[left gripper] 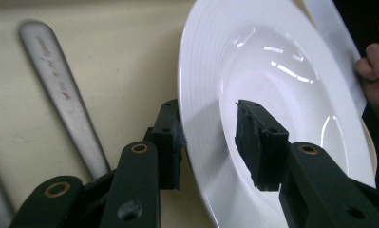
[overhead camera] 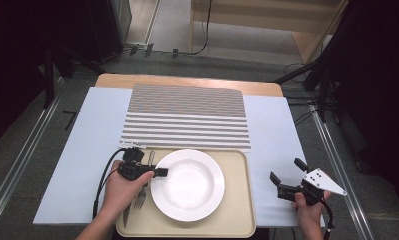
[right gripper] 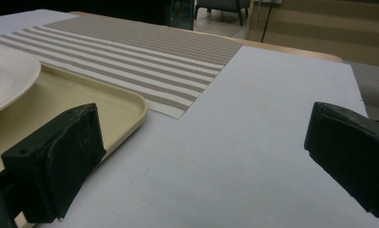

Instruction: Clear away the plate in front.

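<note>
Your left gripper [left gripper: 208,140] is straddling the left rim of the white plate [overhead camera: 187,184], one jaw outside the rim, one over the bowl; the pads are standing clear of the rim, released rather than clamping. The plate is sitting on the beige tray [overhead camera: 237,220], so this hand is nearer. Your hand is partly covering the fork [overhead camera: 140,198]. Your right gripper [overhead camera: 287,177] is hanging wide open over the white sheet [right gripper: 253,142], holding nothing.

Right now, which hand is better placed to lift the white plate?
Left. The left gripper has its jaws astride the plate rim, while the right gripper sits open beside the tray.
</note>
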The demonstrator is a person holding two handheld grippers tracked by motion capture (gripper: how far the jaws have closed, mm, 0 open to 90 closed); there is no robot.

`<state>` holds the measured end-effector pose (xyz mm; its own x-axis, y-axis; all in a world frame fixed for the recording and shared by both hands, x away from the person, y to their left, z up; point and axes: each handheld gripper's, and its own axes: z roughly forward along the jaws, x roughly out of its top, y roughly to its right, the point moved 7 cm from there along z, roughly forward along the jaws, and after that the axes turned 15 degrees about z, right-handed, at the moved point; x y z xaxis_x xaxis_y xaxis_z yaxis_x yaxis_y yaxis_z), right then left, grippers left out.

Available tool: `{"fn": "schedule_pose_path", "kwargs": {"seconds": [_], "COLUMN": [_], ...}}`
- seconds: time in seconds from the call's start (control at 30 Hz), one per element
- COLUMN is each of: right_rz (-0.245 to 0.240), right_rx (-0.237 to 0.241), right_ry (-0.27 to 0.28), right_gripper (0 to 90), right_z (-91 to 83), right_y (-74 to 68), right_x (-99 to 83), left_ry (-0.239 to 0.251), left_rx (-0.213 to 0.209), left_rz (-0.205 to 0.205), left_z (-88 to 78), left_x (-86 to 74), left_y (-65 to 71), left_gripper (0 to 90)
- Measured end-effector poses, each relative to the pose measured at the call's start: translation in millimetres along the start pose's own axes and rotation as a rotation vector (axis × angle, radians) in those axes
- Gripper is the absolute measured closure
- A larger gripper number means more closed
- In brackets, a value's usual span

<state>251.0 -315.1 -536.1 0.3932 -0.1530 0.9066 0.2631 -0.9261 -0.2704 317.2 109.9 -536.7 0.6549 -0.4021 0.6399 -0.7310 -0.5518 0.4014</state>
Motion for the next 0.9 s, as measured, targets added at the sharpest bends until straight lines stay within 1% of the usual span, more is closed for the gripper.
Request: {"fn": "schedule_pose_path", "kwargs": {"seconds": [0.07,0.1,0.13,0.17,0.23,0.27,0.37,0.4,0.43,0.47,0.5,0.53,0.6,0.63,0.67,0.7,0.73,0.77,0.8,0.83,0.87,0.9], "right_rz": [0.002,0.002,0.003,0.003,0.002,0.002,-0.002,-0.002,-0.003,-0.002,-0.003,-0.003,-0.003,-0.003,-0.003,-0.003,-0.003,-0.003,-0.003,-0.003,-0.003,-0.003], "right_rx": [-0.002,-0.002,-0.003,-0.003,-0.004,-0.004,-0.004,-0.004,-0.005,-0.005,-0.006,-0.006,-0.006,-0.006,-0.007,-0.006,-0.007,-0.007,-0.007,-0.007,-0.007,-0.007], "right_ry": [-0.001,-0.001,0.0,0.0,0.0,0.0,0.002,0.001,0.001,0.0,0.0,0.0,-0.001,-0.001,-0.001,-0.002,-0.002,-0.001,-0.002,-0.002,-0.002,-0.002], "right_gripper": [0.0,0.0,0.0,0.0,0.0,0.0,0.0,0.0,0.0,0.0,0.0,0.0,0.0,0.0,0.0,0.0,0.0,0.0,0.0,0.0,0.0,0.0], "right_z": [0.0,0.0,0.0,0.0,0.1,0.1,0.3,0.4,0.4,0.4,0.4,0.4,0.4,0.4,0.4,0.4,0.4,0.4,0.4,0.4,0.4,0.4], "right_y": [-0.1,-0.1,0.0,0.0,0.1,0.1,0.1,0.1,0.1,0.0,0.0,0.0,-0.2,-0.2,-0.2,-0.2,-0.2,-0.2,-0.2,-0.2,-0.2,-0.2], "right_x": [-0.1,-0.1,-0.1,-0.1,-0.1,-0.1,0.1,0.0,0.0,-0.1,-0.1,-0.1,-0.2,-0.2,-0.3,-0.3,-0.3,-0.3,-0.3,-0.3,-0.3,-0.3], "left_ry": [0.033,0.052,0.067,0.086,0.102,0.108,0.145,0.159,0.187,0.204,0.214,0.235,0.265,0.277,0.294,0.297,0.311,0.324,0.33,0.339,0.354,0.356], "left_rx": [-0.002,0.002,-0.002,0.001,0.03,0.04,0.052,0.057,0.074,0.071,0.08,0.091,0.088,0.092,0.092,0.099,0.106,0.104,0.116,0.108,0.088,0.103], "left_rz": [0.003,0.009,0.016,0.023,0.051,0.058,0.075,0.08,0.08,0.089,0.096,0.11,0.132,0.137,0.152,0.161,0.178,0.183,0.193,0.207,0.212,0.214], "left_z": [-5.2,-8.0,-10.5,-12.7,-16.5,-17.2,-21.8,-24.0,-26.9,-29.1,-31.5,-34.0,-38.6,-40.4,-43.2,-44.2,-46.5,-48.4,-49.9,-51.5,-53.2,-54.6], "left_x": [3.1,4.8,6.1,7.2,7.4,7.4,7.5,7.6,8.4,8.9,9.1,10.0,11.2,11.7,11.9,11.8,11.6,11.6,11.2,10.8,10.5,9.9], "left_y": [-0.8,-1.1,-0.8,-0.6,-0.9,-1.0,-1.9,-2.3,-3.2,-3.0,-3.2,-2.9,-1.4,-1.3,-0.6,-0.7,-0.7,-0.3,-0.9,-0.8,-0.3,-1.8], "left_gripper": [55.2,55.2,52.0,52.0,47.1,44.5,36.6,34.2,30.4,27.7,26.0,22.5,20.5,17.2,15.5,10.9,10.9,8.9,8.3,3.3,0.0,0.0]}}
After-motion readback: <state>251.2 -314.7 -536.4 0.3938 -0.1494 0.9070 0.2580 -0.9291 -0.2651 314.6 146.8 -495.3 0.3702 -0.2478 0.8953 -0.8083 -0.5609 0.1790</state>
